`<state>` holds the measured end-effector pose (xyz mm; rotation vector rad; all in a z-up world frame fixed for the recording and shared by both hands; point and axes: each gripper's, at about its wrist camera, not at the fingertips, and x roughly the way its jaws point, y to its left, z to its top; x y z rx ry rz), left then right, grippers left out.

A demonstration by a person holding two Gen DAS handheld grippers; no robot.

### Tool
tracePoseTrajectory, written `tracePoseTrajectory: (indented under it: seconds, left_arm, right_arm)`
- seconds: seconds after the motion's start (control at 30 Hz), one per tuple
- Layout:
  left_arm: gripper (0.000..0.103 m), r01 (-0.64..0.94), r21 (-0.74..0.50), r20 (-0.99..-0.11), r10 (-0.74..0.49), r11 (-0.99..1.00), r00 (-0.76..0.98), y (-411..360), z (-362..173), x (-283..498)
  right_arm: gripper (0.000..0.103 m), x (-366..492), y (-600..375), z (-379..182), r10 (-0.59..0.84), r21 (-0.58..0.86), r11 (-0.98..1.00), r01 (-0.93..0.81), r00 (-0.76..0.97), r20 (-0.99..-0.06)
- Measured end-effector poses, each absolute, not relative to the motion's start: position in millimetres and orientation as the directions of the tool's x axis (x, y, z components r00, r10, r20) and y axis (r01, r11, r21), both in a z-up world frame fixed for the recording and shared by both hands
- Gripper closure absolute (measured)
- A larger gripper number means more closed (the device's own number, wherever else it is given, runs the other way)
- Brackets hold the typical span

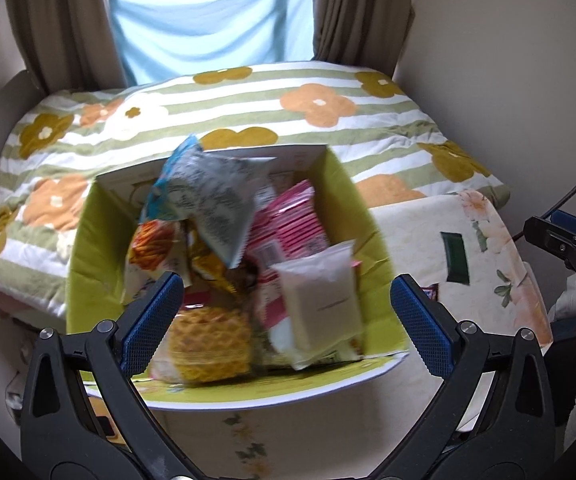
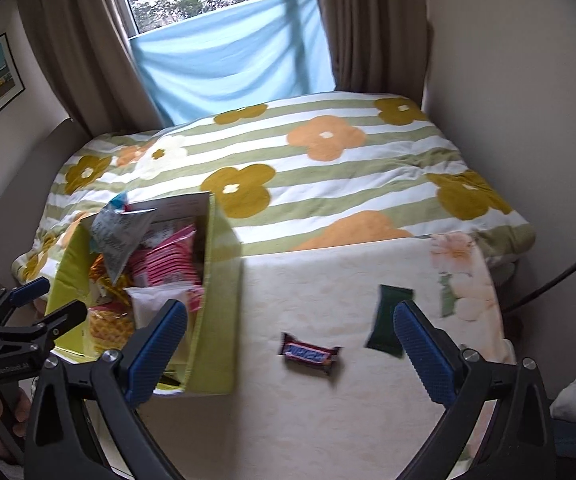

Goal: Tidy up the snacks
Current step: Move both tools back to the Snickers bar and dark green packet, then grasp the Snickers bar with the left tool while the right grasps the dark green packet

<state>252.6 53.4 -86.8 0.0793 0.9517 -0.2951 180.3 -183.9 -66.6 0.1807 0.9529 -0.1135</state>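
Both claws hang wide open and empty over a cloth-covered bench at the foot of a flower-patterned bed, partway through sorting snacks into a green cardboard box. The left claw sits above the box, already crowded with packets: a grey-and-blue bag, pink wrappers, a white pouch. The right claw faces two items left loose on the cloth, a Snickers bar and, just beyond it, a dark green packet. Judging by this, the next pickup falls to the right claw: descend over the bar, close across its narrow width, then carry it left into the box.
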Motion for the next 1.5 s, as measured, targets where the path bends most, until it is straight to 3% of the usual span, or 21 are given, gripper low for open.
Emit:
tracePoseTrajectory:
  seconds: [0.33, 0.67, 1.1, 1.5]
  left_arm:
    - [0.0, 0.266, -0.062, -0.824, -0.2, 0.962, 0.531, -59, -94, 229]
    - [0.0, 0.262, -0.043, -0.841, -0.176, 0.964, 0.511, -140, -147, 202]
    - [0.0, 0.233, 0.102, -0.838, -0.043, 0.967, 0.544, -159, -259, 215]
    - [0.0, 0.27, 0.012, -0.86, -0.128, 0.963, 0.494, -153, -292, 233]
  right_arm:
    - [0.0, 175, -270, -80, 0.011, 0.1, 0.986, 0.133, 0.548, -0.836]
    - [0.0, 191, -336, -126, 0.03, 0.099, 0.988, 0.118, 0.481, -0.876]
    - [0.0, 204, -327, -227, 0.053, 0.126, 0.979, 0.16, 0.398, -0.916]
    - [0.001, 204, -301, -262, 0.027, 0.124, 0.969, 0.212, 0.411, -0.911]
